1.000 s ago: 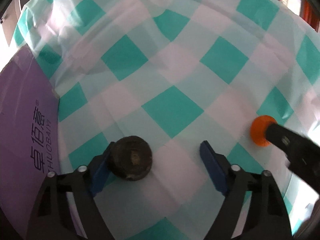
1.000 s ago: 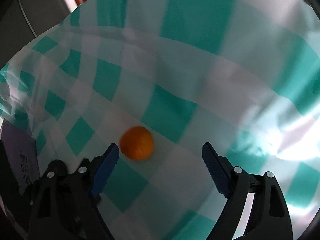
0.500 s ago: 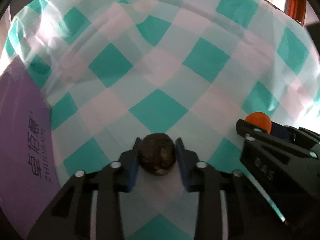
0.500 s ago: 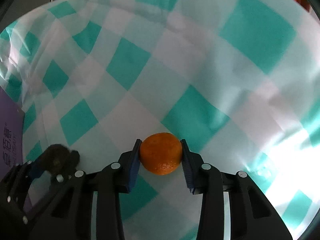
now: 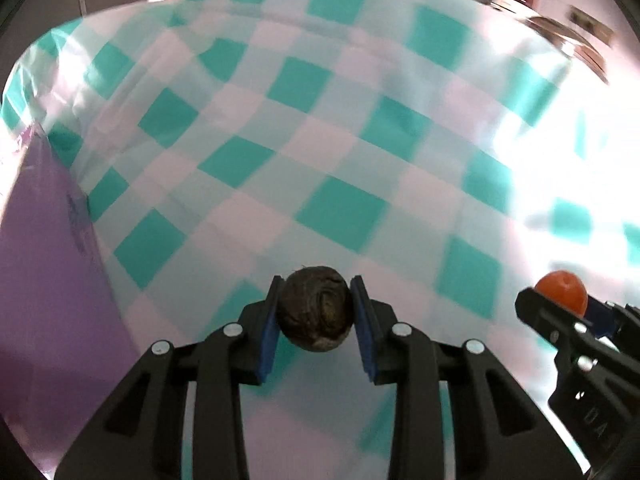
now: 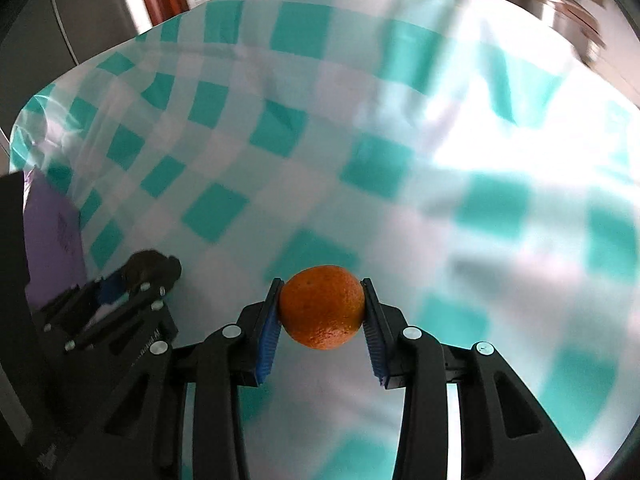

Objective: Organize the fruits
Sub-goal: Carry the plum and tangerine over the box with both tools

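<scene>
Checked teal-and-white cloth [image 5: 320, 184] is covering the whole work surface, with wooden furniture blurring past its far edge.

Between the blue pads of the left gripper [image 5: 316, 312], a dark wrinkled fruit [image 5: 316, 312] is sitting clamped at its widest part, nearly round, so no long axis is mattering for the grip. It is riding clear of the cloth, as far as the blur lets me judge. The right gripper [image 6: 322, 308] is likewise clenching an orange [image 6: 322, 308] squarely between its 2 pads, with the fruit bulging out forward past the pad tips.

Moving outward, the 2 tools are travelling side by side: in the left wrist view the orange-carrying gripper is showing at 4 o'clock, and in the right wrist view the dark-fruit gripper is showing at 9 o'clock. They are near but apart, not touching.

Further out, a purple box [image 5: 44, 264] is lying at 9 o'clock of the left jaws, just beside that gripper and well apart from the right one. If that box is the destination, which I am only guessing, the left hand is the nearer and would be arriving first, with the right having to cross behind or wait its turn. No other container is showing in either view.
</scene>
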Available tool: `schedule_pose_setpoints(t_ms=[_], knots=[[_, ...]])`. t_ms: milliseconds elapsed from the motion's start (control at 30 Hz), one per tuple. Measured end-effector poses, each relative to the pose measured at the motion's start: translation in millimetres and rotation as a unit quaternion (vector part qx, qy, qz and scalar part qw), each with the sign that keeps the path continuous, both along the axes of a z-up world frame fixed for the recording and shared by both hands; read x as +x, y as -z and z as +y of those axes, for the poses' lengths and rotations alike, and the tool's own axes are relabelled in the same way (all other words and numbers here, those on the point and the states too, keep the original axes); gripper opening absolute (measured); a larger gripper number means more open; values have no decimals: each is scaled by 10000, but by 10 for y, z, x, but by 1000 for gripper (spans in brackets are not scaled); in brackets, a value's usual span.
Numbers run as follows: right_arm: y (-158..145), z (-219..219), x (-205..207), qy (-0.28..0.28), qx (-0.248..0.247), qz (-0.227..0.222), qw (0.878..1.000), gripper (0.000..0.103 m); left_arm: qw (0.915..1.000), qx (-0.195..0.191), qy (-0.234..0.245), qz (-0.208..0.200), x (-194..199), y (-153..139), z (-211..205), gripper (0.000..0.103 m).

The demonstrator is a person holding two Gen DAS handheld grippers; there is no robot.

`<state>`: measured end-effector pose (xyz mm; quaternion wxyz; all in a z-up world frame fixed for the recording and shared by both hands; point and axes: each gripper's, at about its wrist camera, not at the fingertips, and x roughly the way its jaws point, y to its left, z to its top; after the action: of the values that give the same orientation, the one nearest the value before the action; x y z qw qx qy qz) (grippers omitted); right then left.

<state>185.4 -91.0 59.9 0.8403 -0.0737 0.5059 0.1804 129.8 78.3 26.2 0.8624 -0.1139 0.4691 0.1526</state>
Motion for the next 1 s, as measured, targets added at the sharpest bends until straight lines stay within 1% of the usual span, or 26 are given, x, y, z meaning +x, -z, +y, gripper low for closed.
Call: schedule_pose_setpoints(t_ms=[67, 100, 133, 267, 367, 467, 567, 667, 800, 1000], knots=[[-33, -180, -270, 137, 4, 14, 9999, 38, 9998, 52, 183, 4, -69, -125, -307, 34], [-50, -257, -399, 174, 16, 16, 9998, 38, 9995, 95, 298, -8, -180, -165, -432, 34], [-75, -355, -538, 223, 26, 12, 9997, 38, 9992, 126, 382, -11, -224, -183, -488, 34], [-209, -681, -968, 307, 82, -36, 9995, 38, 9972, 229, 706, -27, -654, -334, -800, 34], [-325, -844, -1228, 301, 164, -107, 9994, 38, 9961, 275, 841, -51, -894, -435, -893, 34], [-467, -911, -1469, 139, 290, -215, 9993, 38, 9955, 334, 882, -120, -1141, -599, -942, 34], [-580, -861, -1629, -102, 418, -313, 9986, 38, 9950, 463, 852, -233, -1352, -791, -906, 34], [-668, -758, -1716, -304, 594, -337, 9972, 38, 9952, 620, 686, -322, -1558, -1002, -761, 34], [-863, -488, -1771, -661, 877, -475, 9928, 38, 9953, 796, 355, -426, -1731, -1235, -493, 34], [-1123, -77, -1807, -1116, 1172, -668, 9846, 38, 9945, 937, -11, -472, -1898, -1447, -125, 34]])
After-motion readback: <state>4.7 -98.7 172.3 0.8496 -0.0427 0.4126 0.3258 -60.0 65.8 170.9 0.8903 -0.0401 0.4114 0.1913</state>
